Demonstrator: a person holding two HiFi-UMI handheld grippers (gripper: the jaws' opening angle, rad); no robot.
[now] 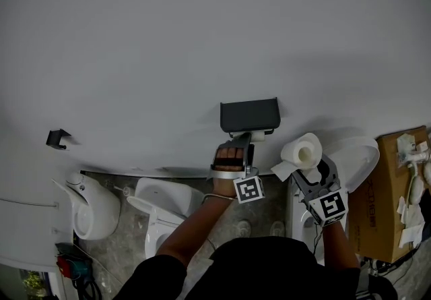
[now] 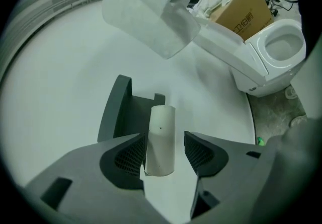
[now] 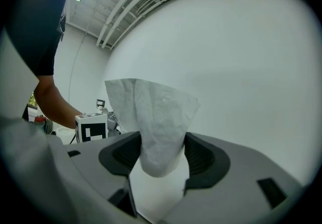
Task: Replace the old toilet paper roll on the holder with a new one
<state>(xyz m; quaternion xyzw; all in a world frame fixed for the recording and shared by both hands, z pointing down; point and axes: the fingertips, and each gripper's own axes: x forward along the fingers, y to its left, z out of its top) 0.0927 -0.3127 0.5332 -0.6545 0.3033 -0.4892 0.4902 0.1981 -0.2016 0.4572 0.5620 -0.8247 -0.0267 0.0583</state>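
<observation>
My left gripper (image 2: 165, 150) stands wide around the old tube (image 2: 161, 135) on the holder (image 2: 116, 109) (loose, not pinched), while my right gripper (image 3: 162, 155) clamps the new roll (image 1: 302, 151) at the holder's four o'clock, handy for the swap.

We wear a black short-sleeved top (image 1: 269, 268). Our left gripper (image 1: 241, 137) and right gripper (image 1: 314, 169) share one build. Each has a matte grey shell that widens into two broad jaws, and small rectangular slots are cut into the grey. The jaws are lined with dark pads (image 2: 132, 155) moulded in a fine grid. Each gripper carries a white cube (image 1: 248, 189) printed with black square markers. A thin dark cable (image 1: 316, 241) trails below the right one.
</observation>
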